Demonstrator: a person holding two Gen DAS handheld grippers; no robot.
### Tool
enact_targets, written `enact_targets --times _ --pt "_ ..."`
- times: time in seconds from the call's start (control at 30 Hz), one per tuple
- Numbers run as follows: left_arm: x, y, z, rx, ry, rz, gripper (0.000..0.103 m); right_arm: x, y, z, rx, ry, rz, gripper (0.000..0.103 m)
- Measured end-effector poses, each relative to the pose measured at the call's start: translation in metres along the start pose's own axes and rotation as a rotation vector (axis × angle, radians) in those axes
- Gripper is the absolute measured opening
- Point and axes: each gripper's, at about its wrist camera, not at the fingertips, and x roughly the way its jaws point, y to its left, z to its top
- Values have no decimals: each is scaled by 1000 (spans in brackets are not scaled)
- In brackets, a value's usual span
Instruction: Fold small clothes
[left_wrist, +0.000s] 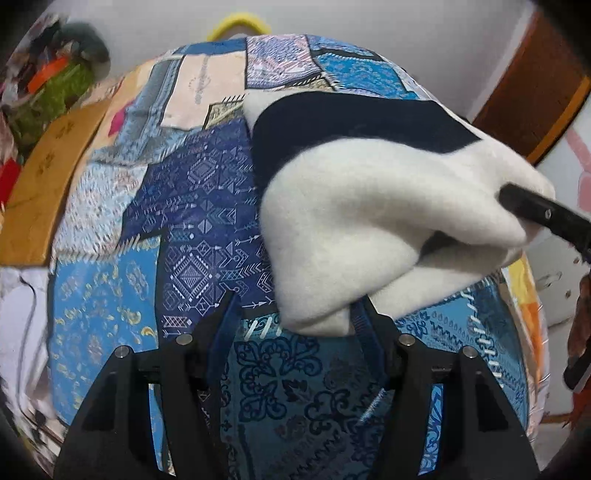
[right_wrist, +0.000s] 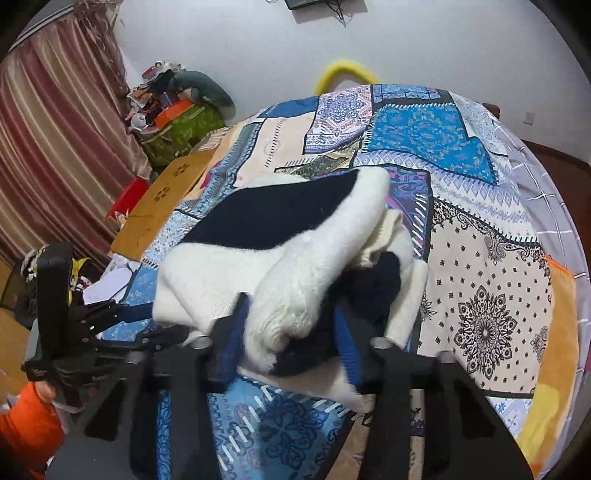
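While bunched, sweater (right_wrist: 295, 258) fills right gripper (right_wrist: 291, 325), bedspread (right_wrist: 480, 258) beneath.

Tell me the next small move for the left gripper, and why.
Probably ease the left gripper forward and close on the sweater's near corner: its jaws stand open at that edge, while the right gripper already pinches the bunched fabric.

The sweater (right_wrist: 280, 251) is creamy white with wide navy bands. Beneath it the bedspread (right_wrist: 480, 266) is a patchwork of cobalt, turquoise and cream panels printed with paisley, mandalas and geometric motifs. Left of the sweater a tan wooden board (right_wrist: 162, 206) bears dark flower cut-outs; beyond it hangs a pink-striped curtain (right_wrist: 55, 147).
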Motion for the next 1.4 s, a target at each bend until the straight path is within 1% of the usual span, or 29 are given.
enact_targets --times 0.03,0.1,0.17,0.23,0.33,0.43,0.5,0.53,0.6,0.73,0.83,0.93,1.03,1.07,1.13,1.23,1.3,1.4 --pt "0 5 1 -33 2 -15 63 -1 -1 0 6 -5 4 26" --pt "0 16 1 -96 3 -42 64 -9 -2 0 15 -37 10 21" --pt "-2 22 1 -131 1 -54 64 -17 0 2 8 -62 8 20" --pt "-6 25 0 -141 -8 -50 64 -24 4 4 -9 -87 2 19" --pt "-15 25 -1 -136 -37 -23 64 -34 14 7 -47 -118 0 18" --pt "-25 27 -1 -145 -68 -12 64 -39 18 5 -57 -135 5 18" --pt "-29 30 -1 -153 -82 2 64 -37 13 0 -51 -125 -5 18" --pt "-31 31 -2 -153 -84 -2 64 -34 10 -2 -42 -116 -10 18" --pt "-30 32 -3 -148 -74 -9 64 -28 -1 -9 -13 -89 -14 18" --pt "-25 30 -7 -115 -58 20 64 -19 -16 -24 27 -50 -21 18" --pt "-20 37 -11 -149 -39 9 65 -11 -15 -35 6 -26 -50 18" --pt "-18 45 -16 -173 -25 8 65 -10 -12 -38 -9 -25 -64 18" --pt "-20 50 -19 -144 -24 94 65 -12 -10 -35 -18 -24 -71 19" --pt "-20 53 -19 -134 -21 108 65 -13 -10 -34 -18 -23 -70 19" --pt "-22 60 -20 -134 -15 113 65 -15 -10 -33 -16 -23 -68 22" --pt "-27 66 -20 -128 -27 133 65 -19 -9 -34 -23 -36 -80 26" --pt "-32 66 -18 -114 -40 150 65 -22 -9 -34 -24 -43 -92 30" --pt "-37 63 -12 -98 -54 149 65 -28 -10 -33 -14 -49 -96 35"
